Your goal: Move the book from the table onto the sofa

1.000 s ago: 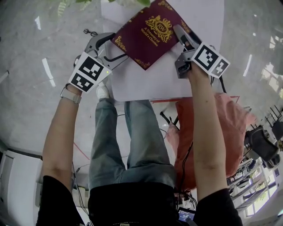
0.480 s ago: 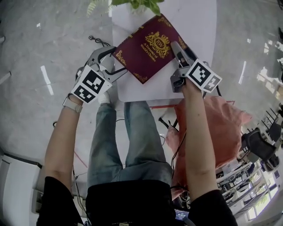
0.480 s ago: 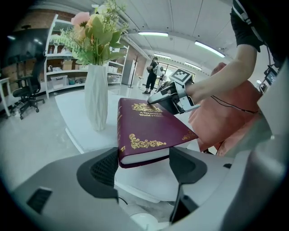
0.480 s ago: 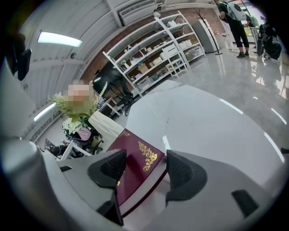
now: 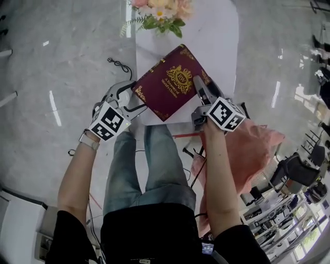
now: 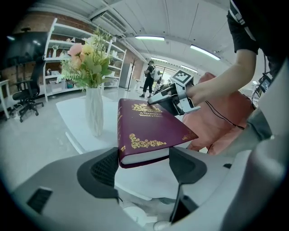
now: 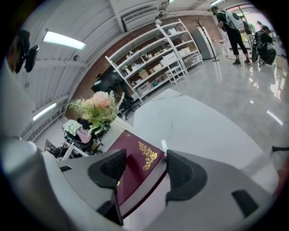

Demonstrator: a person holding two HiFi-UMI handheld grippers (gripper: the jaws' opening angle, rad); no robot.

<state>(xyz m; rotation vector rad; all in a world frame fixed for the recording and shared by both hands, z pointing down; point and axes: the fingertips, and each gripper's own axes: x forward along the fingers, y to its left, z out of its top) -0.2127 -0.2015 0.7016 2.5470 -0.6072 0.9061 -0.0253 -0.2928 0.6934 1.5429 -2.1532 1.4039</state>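
A: Head view: maroon book point(image 5: 172, 82), gilt cover up, is held between both grippers at the near edge of the white tabletop point(image 5: 221, 41), one corner past it. Grip?

B: Left gripper point(image 6: 143, 164) pinches the near spine corner. Right gripper point(image 7: 142, 173) is clamped on the long fore-edge, one jaw over the cover, one under.

A: Axis?

B: Long axis slants away from the left gripper, toward the flowers point(image 5: 160, 13).

A: Sofa?

B: Salmon seat point(image 5: 247, 149), probably the sofa, lies outboard of and behind the right gripper. Right gripper is nearer. My guess is the swing goes that way, left following.
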